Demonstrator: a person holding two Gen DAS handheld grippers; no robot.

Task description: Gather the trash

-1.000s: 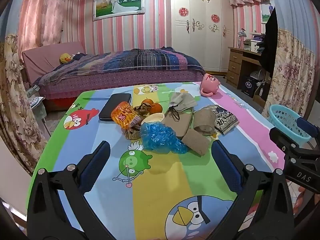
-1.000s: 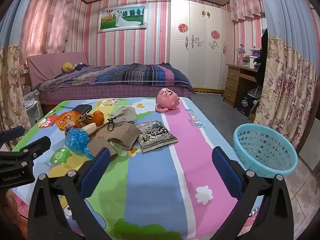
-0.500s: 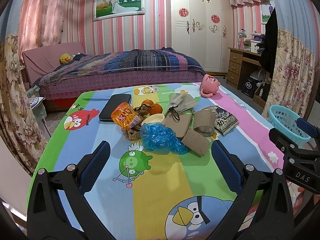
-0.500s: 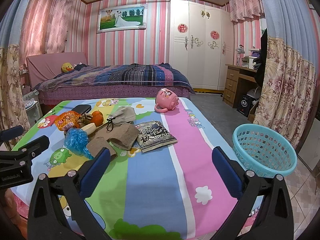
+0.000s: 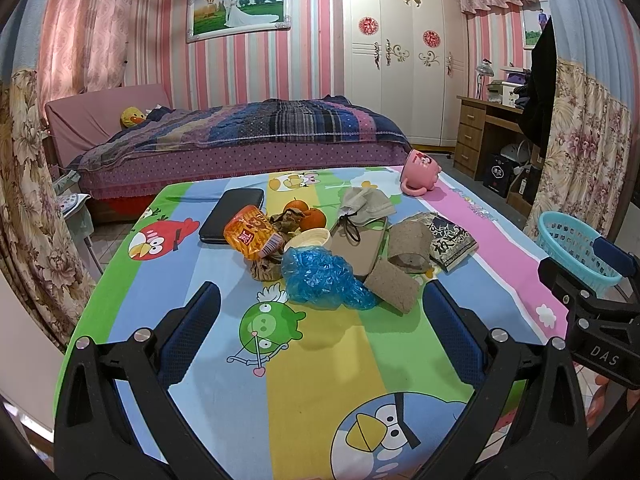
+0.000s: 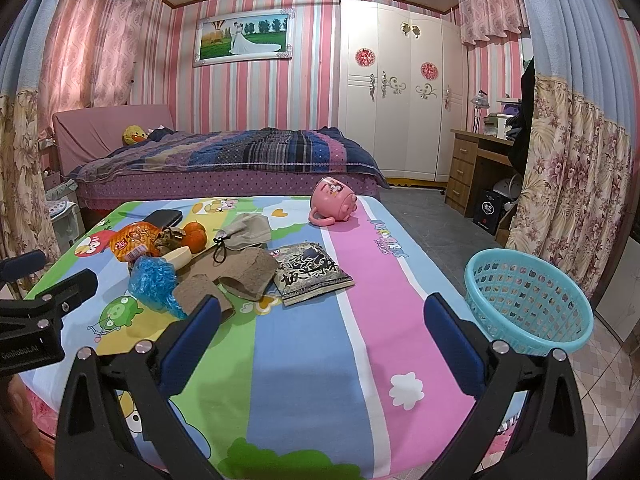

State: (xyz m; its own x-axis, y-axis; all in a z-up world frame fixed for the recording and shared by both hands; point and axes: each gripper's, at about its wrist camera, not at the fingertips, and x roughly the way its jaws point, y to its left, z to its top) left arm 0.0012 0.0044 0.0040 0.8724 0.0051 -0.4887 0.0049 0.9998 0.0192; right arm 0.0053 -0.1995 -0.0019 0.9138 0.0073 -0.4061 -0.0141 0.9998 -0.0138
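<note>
A heap of trash lies mid-table: a crumpled blue plastic bag [image 5: 320,278], an orange snack packet [image 5: 250,237], brown cardboard pieces [image 5: 394,286], a black-and-white packet [image 5: 452,240] and crumpled brown paper [image 5: 266,268]. My left gripper [image 5: 320,328] hangs open just short of the blue bag, with nothing between its fingers. My right gripper [image 6: 320,332] is open over the table's near right part, empty. The blue bag [image 6: 154,280] and black-and-white packet [image 6: 310,272] lie ahead of it to the left. A turquoise basket [image 6: 528,300] stands right of the table.
Two oranges [image 5: 306,212], a black case [image 5: 234,216], a grey pouch [image 5: 366,204] and a tipped pink mug [image 5: 420,172] also lie on the cartoon-print cloth [image 5: 320,360]. A bed [image 5: 240,140] stands beyond the table, a desk [image 5: 484,136] at right.
Both grippers have eased slightly forward toward the table; the items lie as before and both jaws stay open.
</note>
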